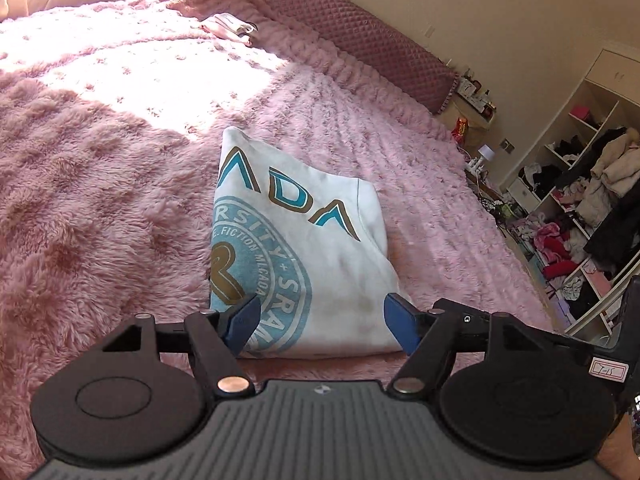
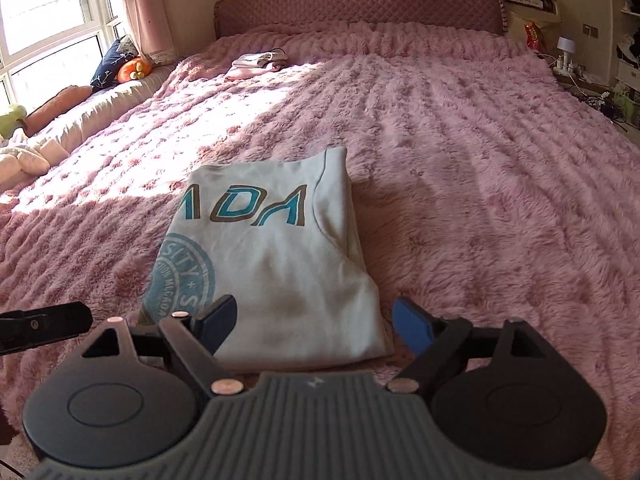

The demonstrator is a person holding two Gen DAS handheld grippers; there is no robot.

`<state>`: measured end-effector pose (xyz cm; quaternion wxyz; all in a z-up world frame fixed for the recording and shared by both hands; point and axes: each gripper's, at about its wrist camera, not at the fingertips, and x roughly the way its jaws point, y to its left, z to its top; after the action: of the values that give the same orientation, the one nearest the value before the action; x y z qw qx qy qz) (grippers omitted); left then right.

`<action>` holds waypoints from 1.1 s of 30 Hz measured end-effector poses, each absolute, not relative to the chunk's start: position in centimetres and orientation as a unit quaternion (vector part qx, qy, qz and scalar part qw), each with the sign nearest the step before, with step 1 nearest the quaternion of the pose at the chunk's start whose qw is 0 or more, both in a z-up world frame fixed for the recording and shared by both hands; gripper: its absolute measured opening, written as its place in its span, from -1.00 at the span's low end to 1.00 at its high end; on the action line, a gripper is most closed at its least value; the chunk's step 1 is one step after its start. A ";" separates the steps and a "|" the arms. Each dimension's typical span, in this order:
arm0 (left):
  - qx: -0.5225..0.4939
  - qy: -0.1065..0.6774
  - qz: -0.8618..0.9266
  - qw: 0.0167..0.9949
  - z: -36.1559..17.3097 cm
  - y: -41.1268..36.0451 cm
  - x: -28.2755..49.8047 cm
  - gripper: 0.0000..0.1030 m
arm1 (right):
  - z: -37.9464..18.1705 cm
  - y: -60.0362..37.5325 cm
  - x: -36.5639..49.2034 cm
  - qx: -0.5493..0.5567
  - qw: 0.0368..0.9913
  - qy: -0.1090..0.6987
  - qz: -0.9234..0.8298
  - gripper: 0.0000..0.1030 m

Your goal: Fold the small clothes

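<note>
My left claw [image 1: 320,322] hangs spread wide with nothing between its blue pads [image 1: 242,322], just at the near edge of the folded sweatshirt [image 1: 304,248]. The sweatshirt lies flat on the fluffy pink blanket [image 1: 100,184] straight ahead of both claws, its long axis running away from me toward the quilted headboard [image 1: 360,32], its lettering upright from where I stand. It is off-white, folded into a tidy rectangle, with teal-and-brown letters "ADA" across the far part, a round teal seal at its left edge and a faint brownish stain near the close end. My right claw [image 2: 316,326] is likewise spread, pinching nothing, its fingers either side of the near right corner. Only my left view shows the cluttered wardrobe shelves [image 1: 580,200] off to the right; only my right view shows the window [image 2: 48,20] and cushions far left.
</note>
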<state>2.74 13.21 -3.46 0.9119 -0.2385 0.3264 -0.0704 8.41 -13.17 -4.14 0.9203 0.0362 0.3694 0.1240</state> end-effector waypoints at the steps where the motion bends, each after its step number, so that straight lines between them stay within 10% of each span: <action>1: -0.238 0.319 -0.057 0.915 -2.6 12.9 2.1 0.60 | -3.3 -12.9 7.7 0.033 0.923 0.366 0.117 0.57; 33: -0.176 0.374 0.024 0.910 -0.8 8.1 -3.1 0.70 | 0.2 -11.1 -1.8 -0.025 0.928 0.367 0.063 0.59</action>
<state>-3.13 8.06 -0.83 0.9102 -0.1759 0.3743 0.0235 -1.77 -11.13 0.18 0.9275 -0.0253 0.3674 0.0633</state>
